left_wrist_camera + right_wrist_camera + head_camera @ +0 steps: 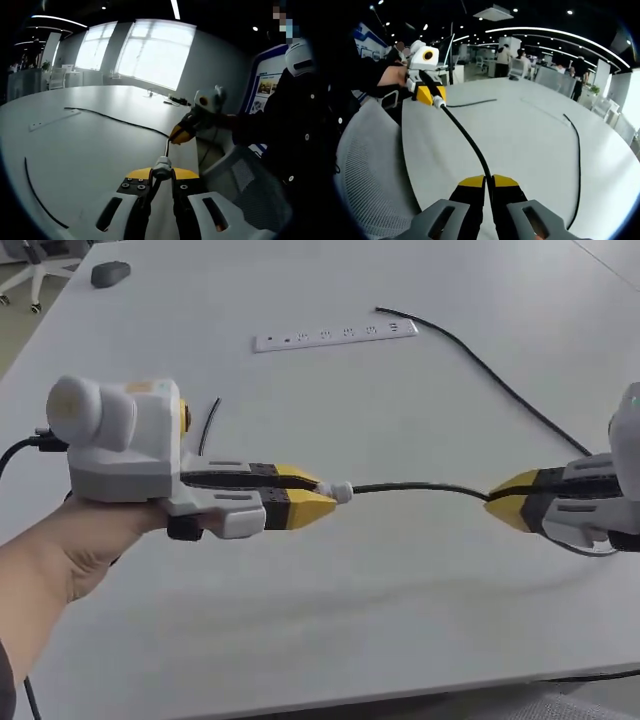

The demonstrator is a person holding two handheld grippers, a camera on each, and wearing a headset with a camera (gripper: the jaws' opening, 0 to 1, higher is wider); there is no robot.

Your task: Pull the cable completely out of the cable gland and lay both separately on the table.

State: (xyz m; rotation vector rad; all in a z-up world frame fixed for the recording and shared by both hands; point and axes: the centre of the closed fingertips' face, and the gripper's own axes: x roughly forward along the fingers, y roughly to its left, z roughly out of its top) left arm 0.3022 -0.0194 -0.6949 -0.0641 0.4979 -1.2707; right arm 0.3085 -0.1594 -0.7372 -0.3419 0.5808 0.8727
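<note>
Over the white table [400, 610], the left gripper [318, 498] sits toward 9 o'clock in the head view, jaws clamped narrow on the white cable gland [340, 492]. The black cable [420, 487] runs out of the gland toward 3 o'clock, where the right gripper [503, 502] pinches it between closed jaws (cable and gland not yet parted). Past that grip the cable trails up toward 12 o'clock, ending near a white power strip [335, 336]; a short loose black wire [207, 425] lies at 10 o'clock

cable gland [340, 491]: white, on cable | cable [420, 487]: black, stretched level, midair
</note>
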